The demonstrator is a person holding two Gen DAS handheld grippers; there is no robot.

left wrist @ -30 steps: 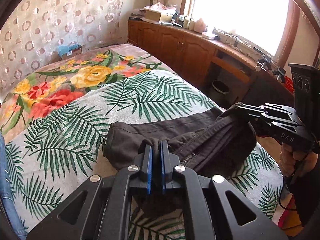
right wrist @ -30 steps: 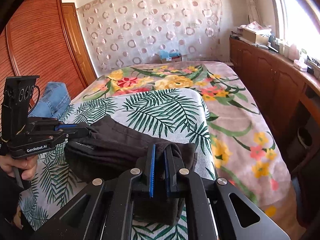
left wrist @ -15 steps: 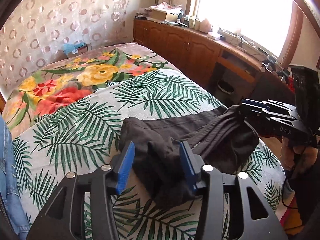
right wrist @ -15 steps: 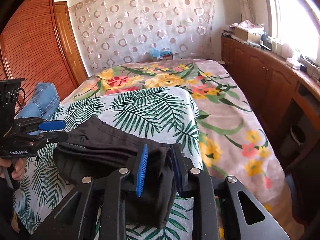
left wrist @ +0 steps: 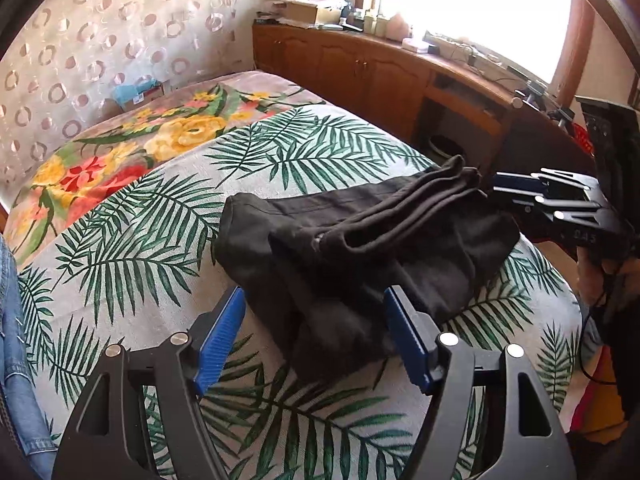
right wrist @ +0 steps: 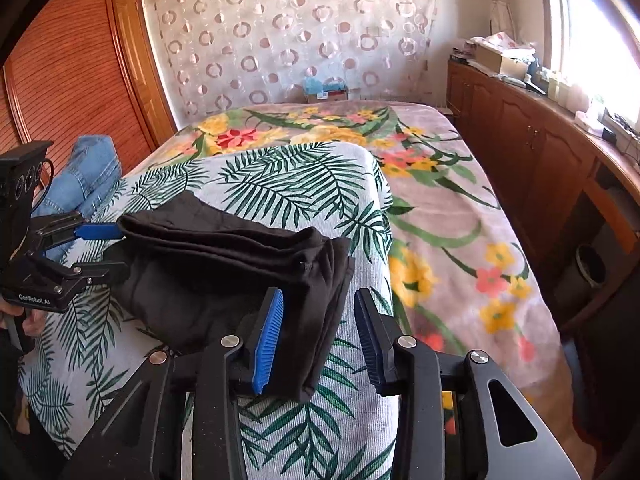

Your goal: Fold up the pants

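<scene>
Landmark: folded black pants (left wrist: 360, 248), lying as a compact multi-layer bundle on the palm-leaf blanket (left wrist: 132, 240) over the bed.

Left to right from the right wrist view:
- Blue jeans (right wrist: 80, 176) heaped well left of the pants, at the bed's edge, untouched.
- Left tongs (right wrist: 102, 250) at the pants' left end, jaws opening. From the left wrist view, blue pads (left wrist: 220, 336) standing clear on either side of the near cloth edge; fabric between them but not pinched. Released.
- Pants in the middle: stacked edges visible, top layers slightly fanned and rumpled rather than flush.
- Right tongs (right wrist: 318, 336) at the pants' right end, jaws opening. Corner of the bundle between the pads, resting against the left pad (right wrist: 268, 340); right pad clear of cloth. Reads as released, not clenched.
- Floral bedspread (right wrist: 460, 240) right of the pants, bare; wooden cabinets (right wrist: 540, 152) well beyond that.

Progress, judged: folding essentially done, bundle set down and both ends being let go. Left to do: withdraw both tongs without dragging the layers, maybe square up the loose top edges. Jeans possibly next, can't tell from the task line.
</scene>
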